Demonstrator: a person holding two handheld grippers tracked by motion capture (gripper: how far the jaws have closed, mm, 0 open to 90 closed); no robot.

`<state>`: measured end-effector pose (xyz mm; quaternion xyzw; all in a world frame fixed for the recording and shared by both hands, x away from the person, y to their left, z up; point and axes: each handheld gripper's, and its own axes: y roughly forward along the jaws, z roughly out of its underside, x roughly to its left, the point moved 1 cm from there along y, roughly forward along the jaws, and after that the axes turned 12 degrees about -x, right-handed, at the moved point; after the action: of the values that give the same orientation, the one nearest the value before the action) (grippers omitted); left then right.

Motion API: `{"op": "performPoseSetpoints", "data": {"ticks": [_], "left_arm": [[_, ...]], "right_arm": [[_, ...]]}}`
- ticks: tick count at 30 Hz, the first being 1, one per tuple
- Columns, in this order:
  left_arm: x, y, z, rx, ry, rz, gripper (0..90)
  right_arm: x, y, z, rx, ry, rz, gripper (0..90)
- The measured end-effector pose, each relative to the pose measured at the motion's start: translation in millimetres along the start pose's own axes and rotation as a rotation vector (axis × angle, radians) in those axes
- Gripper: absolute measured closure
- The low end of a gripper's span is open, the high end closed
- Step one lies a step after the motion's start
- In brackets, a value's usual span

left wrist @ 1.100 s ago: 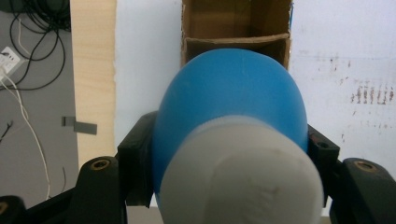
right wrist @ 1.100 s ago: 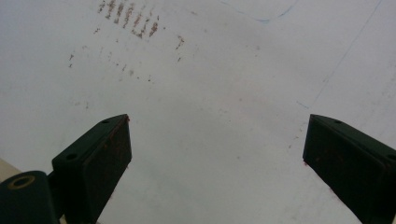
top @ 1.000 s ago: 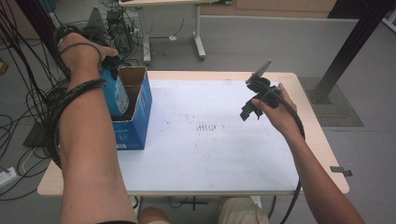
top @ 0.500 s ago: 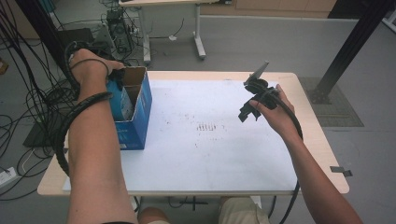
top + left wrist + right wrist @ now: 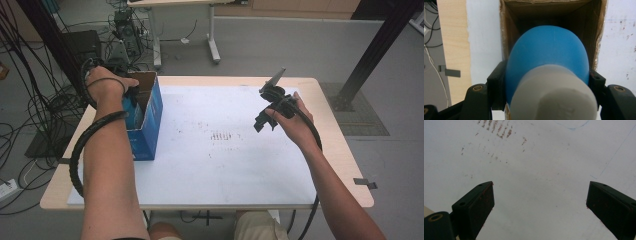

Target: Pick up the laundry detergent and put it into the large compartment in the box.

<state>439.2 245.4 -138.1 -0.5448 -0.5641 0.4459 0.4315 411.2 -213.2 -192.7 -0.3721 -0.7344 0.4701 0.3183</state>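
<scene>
Blue plastic bottle [image 5: 547,57], one of it, smooth and rounded, with a white cap [image 5: 554,95] nearest the camera in your left gripper view: its long axis runs away from you, cap toward the gripper, base aimed into the open box [image 5: 554,11]. Your left gripper [image 5: 547,85] is clamped on it, black jaws pressing both sides of the body just behind the cap. The bottle sits at the mouth of the box, partly over the opening; how deep it reaches you cannot tell.

One cardboard box, brown corrugated inside, blue printed outside [image 5: 150,125], rectangular, top open, standing at the left edge of the table [image 5: 330,150]. In the high view your left hand [image 5: 107,82] is at the box's far end, with the gripper mostly hidden behind it.

Your right gripper [image 5: 540,202] stands wide open with nothing between the jaws: two flat black rectangular pads, reddish scuffs along their edges. It hangs above the white sheet [image 5: 225,170], well apart from the box, held by your right hand [image 5: 292,120].

One white sheet covering most of the light wood tabletop, matte, with brownish speckle marks [image 5: 220,136] near its middle.
</scene>
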Motion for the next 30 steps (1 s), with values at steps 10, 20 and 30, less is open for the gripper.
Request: {"op": "performPoseSetpoints", "data": {"ticks": [10, 20, 30], "left_arm": [[-6.5, 15.0, 3.0, 0.001, 0.009, 0.001, 37.0], [-8.4, 30.2, 5.2, 0.019, 0.019, 0.013, 37.0], [-9.8, 39.4, 7.0, 0.036, 0.036, 0.016, 36.9]], "right_arm": [[-0.3, 2.9, 0.0, 0.004, -0.001, -0.003, 8.1], [-1.1, 1.7, 0.0, 0.004, 0.001, 0.003, 8.1], [-0.4, 2.5, -1.8, 0.012, -0.002, 0.004, 8.1]]}}
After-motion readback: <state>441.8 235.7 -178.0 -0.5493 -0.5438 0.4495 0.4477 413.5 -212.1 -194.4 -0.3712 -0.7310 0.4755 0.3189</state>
